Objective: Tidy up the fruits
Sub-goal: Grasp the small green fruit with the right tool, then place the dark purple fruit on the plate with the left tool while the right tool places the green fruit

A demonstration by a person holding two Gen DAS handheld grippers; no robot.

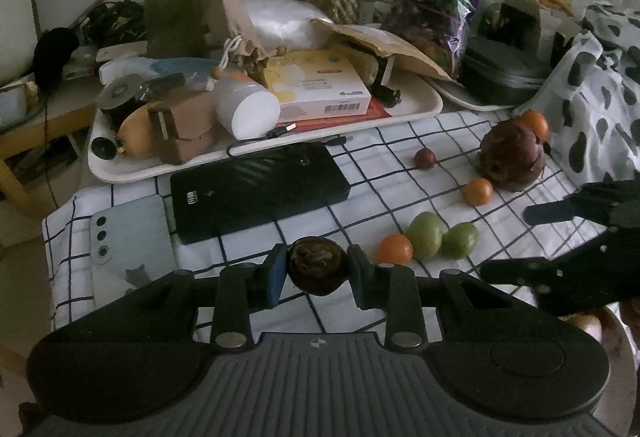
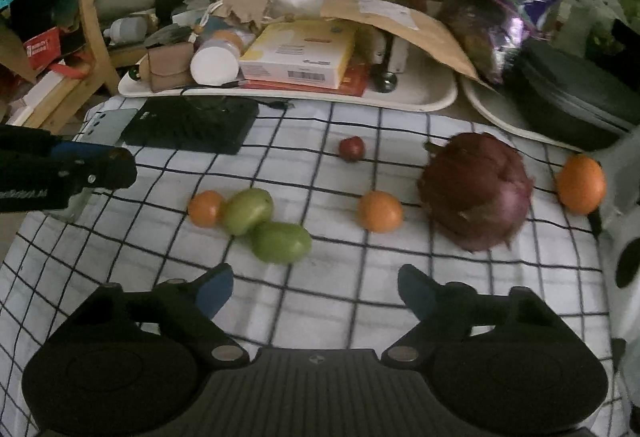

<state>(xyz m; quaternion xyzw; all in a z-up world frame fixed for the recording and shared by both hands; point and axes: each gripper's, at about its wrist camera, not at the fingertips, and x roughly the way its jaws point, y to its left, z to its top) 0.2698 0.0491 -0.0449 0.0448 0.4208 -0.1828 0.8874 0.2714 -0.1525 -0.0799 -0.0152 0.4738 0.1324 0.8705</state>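
Note:
In the left wrist view my left gripper [image 1: 316, 260] is shut on a dark brown round fruit [image 1: 316, 273], held just above the checked cloth [image 1: 360, 141]. On the cloth lie three oranges [image 2: 206, 208] [image 2: 379, 211] [image 2: 581, 183], two green fruits [image 2: 248, 211] [image 2: 280, 241] touching each other, a small dark red fruit [image 2: 352, 148] and a big purple-red dragon fruit [image 2: 476, 191]. My right gripper [image 2: 316, 285] is open over bare cloth in front of the green fruits, with nothing between its fingers. It shows at the right edge of the left wrist view [image 1: 560, 241].
Behind the cloth a cream tray [image 2: 420, 99] is piled with boxes, a white bottle and paper bags. A black power bank [image 2: 192, 125] and a phone [image 2: 108, 125] lie at the cloth's back left. A black case [image 2: 576, 97] and spotted fabric [image 1: 592, 97] stand at the right.

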